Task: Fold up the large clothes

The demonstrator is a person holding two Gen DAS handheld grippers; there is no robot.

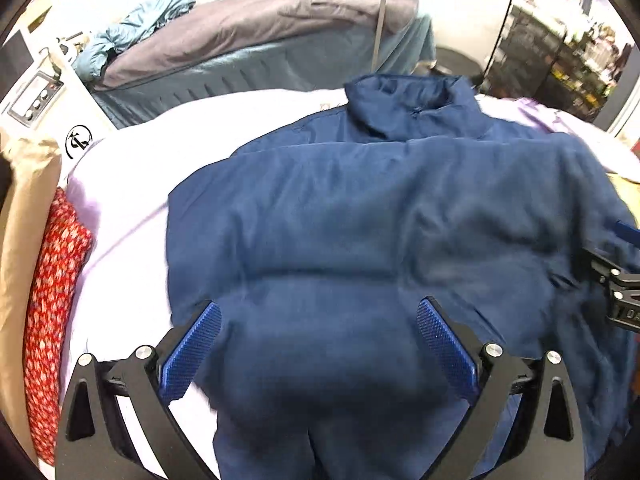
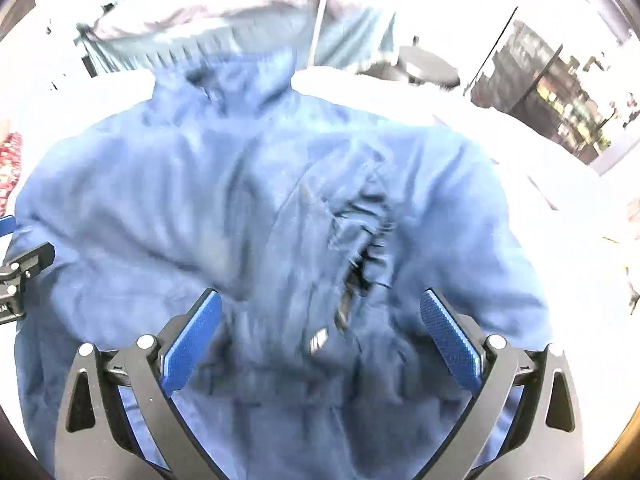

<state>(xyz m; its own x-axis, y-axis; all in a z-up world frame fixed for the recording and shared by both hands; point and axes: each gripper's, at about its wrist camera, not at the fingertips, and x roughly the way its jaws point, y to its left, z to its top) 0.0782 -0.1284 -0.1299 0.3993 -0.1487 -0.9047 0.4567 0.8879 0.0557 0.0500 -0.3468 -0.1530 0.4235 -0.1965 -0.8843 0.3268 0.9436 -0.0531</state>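
A large navy blue jacket [image 1: 360, 220] lies spread on a white sheet [image 1: 128, 184], collar [image 1: 408, 100] at the far end. My left gripper [image 1: 318, 324] is open above the jacket's lower left part, nothing between its blue pads. The right gripper shows at the right edge of the left wrist view [image 1: 616, 288]. In the right wrist view the jacket [image 2: 200, 208] fills the frame, with a gathered cuff or sleeve opening [image 2: 364, 256] near the middle. My right gripper [image 2: 320, 316] is open above it and holds nothing. The left gripper shows at the left edge [image 2: 20, 280].
A red patterned cloth [image 1: 52, 300] lies along the left edge of the sheet. A blue-grey sofa [image 1: 256, 52] draped with grey and teal cloths stands behind. A white box with a logo [image 1: 76, 136] sits at far left. Dark shelving [image 1: 560, 56] stands at back right.
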